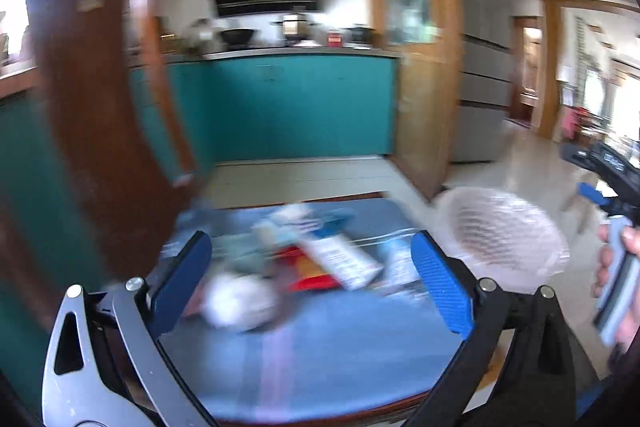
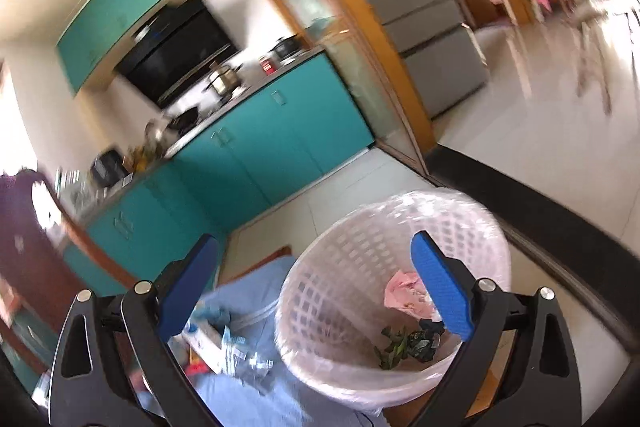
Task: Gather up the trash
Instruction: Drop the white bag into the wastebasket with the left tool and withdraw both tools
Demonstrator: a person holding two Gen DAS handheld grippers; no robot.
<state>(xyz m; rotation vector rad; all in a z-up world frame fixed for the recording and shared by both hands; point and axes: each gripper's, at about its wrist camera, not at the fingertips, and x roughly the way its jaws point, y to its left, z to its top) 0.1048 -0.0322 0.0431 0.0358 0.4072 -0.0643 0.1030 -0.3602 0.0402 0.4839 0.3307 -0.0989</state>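
The left gripper point(image 1: 312, 283) stands spread wide with nothing between its blue pads point(image 1: 442, 291), hanging over a table under a blue cloth point(image 1: 320, 359). Just ahead of it lies the litter: a crumpled white wad point(image 1: 240, 301) nearest its left pad, a white printed carton point(image 1: 340, 259) lying slantwise across something red and yellow point(image 1: 308, 269), and paler scraps beyond, all too smeared by blur to name further. A brown wooden chair back point(image 1: 96, 99) rises close on its left, crowding that side.

Off its right pad, past the table edge, stands the white lattice wastebasket point(image 2: 332, 291) lined with a clear bag. The right gripper point(image 2: 316, 287) hovers above its rim, jaws also wide and empty. Inside the basket lie a crumpled pink wrapper point(image 2: 404, 293) and some green leaves point(image 2: 396, 347); a dark scrap beside them is partly hidden by the right pad. A hand point(image 1: 618, 287) on the right gripper's handle is cut off at the left view's edge. Teal kitchen cabinets point(image 1: 296, 103) stand well beyond.
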